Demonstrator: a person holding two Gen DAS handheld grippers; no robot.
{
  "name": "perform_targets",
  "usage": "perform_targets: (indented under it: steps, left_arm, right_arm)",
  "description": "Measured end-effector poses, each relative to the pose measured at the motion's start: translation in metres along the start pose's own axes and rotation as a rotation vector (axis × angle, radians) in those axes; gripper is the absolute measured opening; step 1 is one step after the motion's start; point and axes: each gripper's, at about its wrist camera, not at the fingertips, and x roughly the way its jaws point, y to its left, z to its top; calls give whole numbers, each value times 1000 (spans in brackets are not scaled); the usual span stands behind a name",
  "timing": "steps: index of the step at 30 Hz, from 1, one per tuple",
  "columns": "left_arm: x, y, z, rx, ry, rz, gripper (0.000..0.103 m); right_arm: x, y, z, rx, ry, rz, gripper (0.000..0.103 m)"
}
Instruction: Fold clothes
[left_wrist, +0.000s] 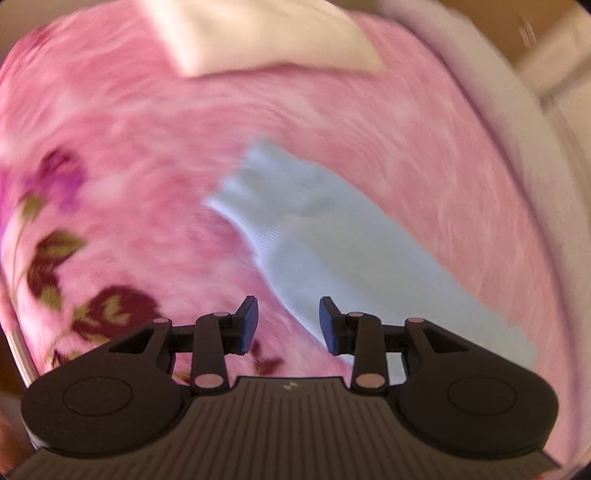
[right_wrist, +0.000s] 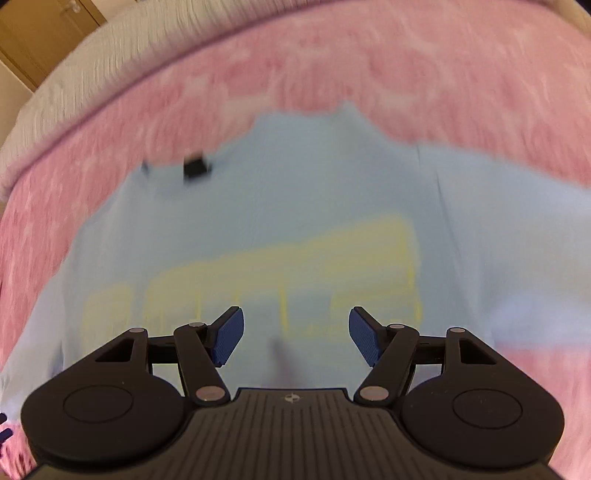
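Bed surface: fuzzy pink floral blanket (left_wrist: 155, 155), both views motion-blurred. Light blue garment with pale yellow lettering (right_wrist: 295, 206) spread flat on blanket; ribbed sleeve cuff (left_wrist: 258, 192) ahead of left gripper (left_wrist: 288, 321). Left gripper released, jaws apart, empty. Right gripper (right_wrist: 295, 336) over garment, jaws spread, empty. White pillow (left_wrist: 258, 33) beyond.

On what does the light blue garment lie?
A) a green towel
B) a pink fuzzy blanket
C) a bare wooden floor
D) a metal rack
B: the light blue garment is spread flat on the pink fuzzy blanket, whose pink pile shows around its edges in both wrist views.
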Motion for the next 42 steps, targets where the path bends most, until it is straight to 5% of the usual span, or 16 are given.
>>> perform_targets:
  steps: [3,6,8,12,16,19,22,24,26,28,34,36,38,42]
  left_arm:
    - [8,26,12,-148,-48,-77,44]
    - [26,40,26,-227,-59,-135,40]
    - [38,42,35,-238,-49,-184,6]
    - [11,6,39,240,-137,-180,6]
    - [23,12,28,599,-93,10,14]
    - [22,9,24,672,-100,36,18]
    - [-3,-3,18,704,-150,76,34]
    - [-19,-5,8,716,-125,110,27]
    - [-41,-10,-11,713,-60,52,23]
    - [-53,-19,-42,719,66,-120,21]
    - [-57,-65,-200,904,321,-483,22]
    - [-47,-67,-241,950,345,-453,22]
    - [-39,-53,-269,973,354,-338,18]
    - [-63,-21,-282,877,389,-198,15]
  right_arm:
    - [-8,14,-24,-10,20,-13,68]
    - [-15,29,-45,-26,29,-28,71]
    - [-21,40,-56,-38,16,-36,71]
    - [-36,48,-81,-33,-7,-70,71]
    - [-48,40,-104,10,1,-91,72]
    - [-57,26,-120,24,16,-128,73]
    - [-75,4,-132,46,3,-162,75]
    - [-90,-15,-140,75,-15,-191,75]
    - [-105,-36,-149,107,-47,-220,73]
    - [-112,-57,-158,125,-69,-240,70]
    - [-92,-87,-188,43,-86,-235,57]
    - [-85,-91,-200,-13,-66,-213,56]
    - [-81,-97,-215,-56,-17,-196,54]
    - [-105,-112,-234,-65,30,-156,55]
